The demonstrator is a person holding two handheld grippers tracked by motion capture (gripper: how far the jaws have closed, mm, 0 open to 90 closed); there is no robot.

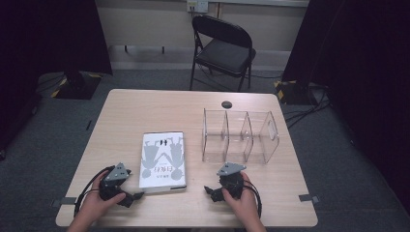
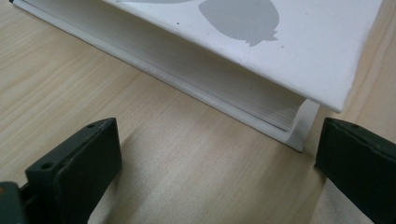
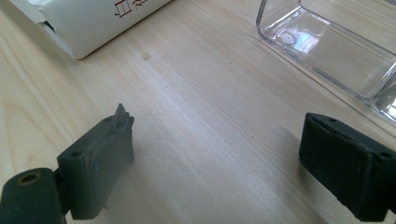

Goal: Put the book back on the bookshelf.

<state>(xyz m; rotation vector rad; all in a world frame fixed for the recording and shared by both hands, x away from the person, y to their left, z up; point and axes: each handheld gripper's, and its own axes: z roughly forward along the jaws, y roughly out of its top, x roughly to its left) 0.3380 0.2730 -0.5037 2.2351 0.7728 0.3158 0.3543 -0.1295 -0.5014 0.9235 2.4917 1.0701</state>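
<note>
**Both grippers wide, book flat between them**

Down at the bottom edge of the high view we have our two hands on the table (image 1: 121, 104), each with a gripper. Our left gripper (image 1: 136, 196) sits lower left, jaws spread apart with nothing between them, its tips just beside the near left corner of the white book (image 1: 163, 161). In the left gripper view that corner fills the top of frame, page edges showing. Our right gripper (image 1: 209, 191) sits lower centre-right, jaws wide apart too, over bare wood. Further up, right of the book, stands the clear divided organizer (image 1: 240, 136). Beyond the table, top centre, we see a black folding chair (image 1: 223, 44).
</note>
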